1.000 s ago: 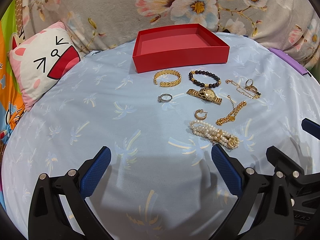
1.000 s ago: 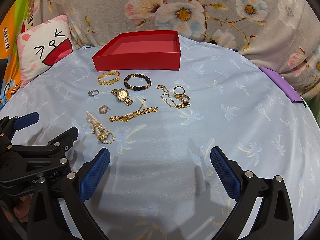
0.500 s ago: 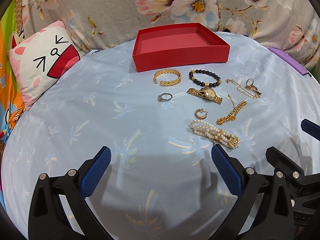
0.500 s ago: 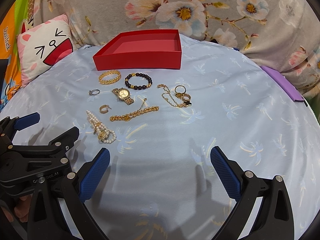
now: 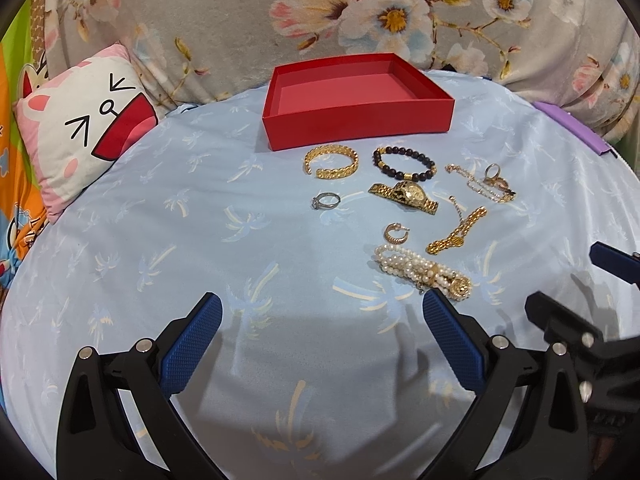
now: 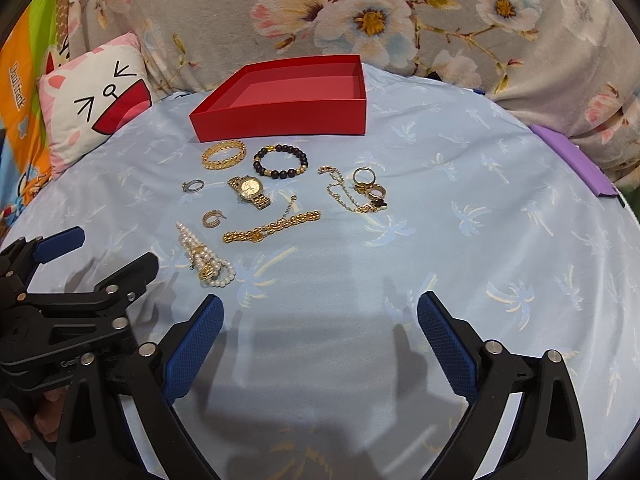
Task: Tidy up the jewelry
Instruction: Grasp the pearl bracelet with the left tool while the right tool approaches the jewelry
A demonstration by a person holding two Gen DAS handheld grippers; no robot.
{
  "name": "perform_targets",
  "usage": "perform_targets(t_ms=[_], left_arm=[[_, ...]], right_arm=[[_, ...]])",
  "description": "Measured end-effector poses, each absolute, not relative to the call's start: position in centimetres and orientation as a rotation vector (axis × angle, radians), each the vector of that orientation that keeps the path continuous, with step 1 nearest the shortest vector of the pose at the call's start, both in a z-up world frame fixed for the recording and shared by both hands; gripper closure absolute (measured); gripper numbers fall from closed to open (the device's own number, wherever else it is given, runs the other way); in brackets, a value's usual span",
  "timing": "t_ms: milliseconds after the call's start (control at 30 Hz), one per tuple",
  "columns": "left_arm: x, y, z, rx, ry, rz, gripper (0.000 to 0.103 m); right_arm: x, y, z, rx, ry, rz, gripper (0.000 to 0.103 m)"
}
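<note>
An empty red box (image 5: 356, 108) (image 6: 288, 100) stands at the back of the blue sheet. In front of it lie a gold cuff (image 5: 331, 161), a black bead bracelet (image 5: 404, 164), a gold watch (image 5: 406, 194), a silver ring (image 5: 326, 201), a hoop earring (image 5: 396, 233), a gold chain (image 5: 458, 232), a pearl bracelet (image 5: 424, 270) (image 6: 206, 258) and thin chains with rings (image 6: 362, 190). My left gripper (image 5: 320, 324) is open and empty, just short of the pearls. My right gripper (image 6: 320, 320) is open and empty, to the right of the pearls.
A pink cat cushion (image 5: 80, 132) lies at the back left. A floral blanket (image 5: 360, 12) rises behind the box. A purple object (image 6: 576, 160) sits at the right edge. Each gripper shows in the other's view, my left gripper (image 6: 60, 280) at left, my right gripper (image 5: 592, 300) at right.
Both grippers have edged slightly forward toward the jewelry. Nothing on the sheet has moved.
</note>
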State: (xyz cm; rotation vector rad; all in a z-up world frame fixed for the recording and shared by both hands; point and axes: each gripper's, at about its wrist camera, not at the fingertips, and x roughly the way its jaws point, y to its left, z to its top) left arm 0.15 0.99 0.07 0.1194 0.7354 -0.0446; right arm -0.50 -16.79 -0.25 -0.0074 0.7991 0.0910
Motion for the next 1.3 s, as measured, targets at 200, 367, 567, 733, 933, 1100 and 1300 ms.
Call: perform_targets(t_ms=[200, 367, 567, 733, 933, 1100, 1300], left_arm=[[0.3, 1.8, 0.8, 0.119, 0.704, -0.04, 0.005], [1.2, 2.8, 0.6, 0.075, 0.738, -0.048, 0.005], [2.3, 3.8, -0.2, 0.026, 0.797, -0.08, 0.005], [2.7, 4.5, -0.4, -0.007, 0.815, -0.079, 0.005], [2.7, 3.7, -0.5, -0.003, 0.822, -0.143, 0.005], [3.2, 1.1, -0.3, 0.006, 0.86, -0.23, 0.005], [5.6, -2.6, -0.1, 0.012, 0.894, -0.203, 0.005]], right_arm=[[1.9, -19.8, 0.5, 0.015, 0.831, 0.082, 0.024], [5.5, -21.9, 1.9, 0.009, 0.81, 0.075, 0.039], [9.7, -21.3, 1.9, -0.037, 0.819, 0.142, 0.063], [11.6, -19.3, 1.2, -0.129, 0.809, 0.189, 0.073], [13.3, -19.5, 0.1, -0.12, 0.833, 0.204, 0.077], [12.5, -20.3, 0.4, -0.082, 0.834, 0.206, 0.077], [11.0, -20.7, 1.3, -0.081, 0.81, 0.2, 0.077]])
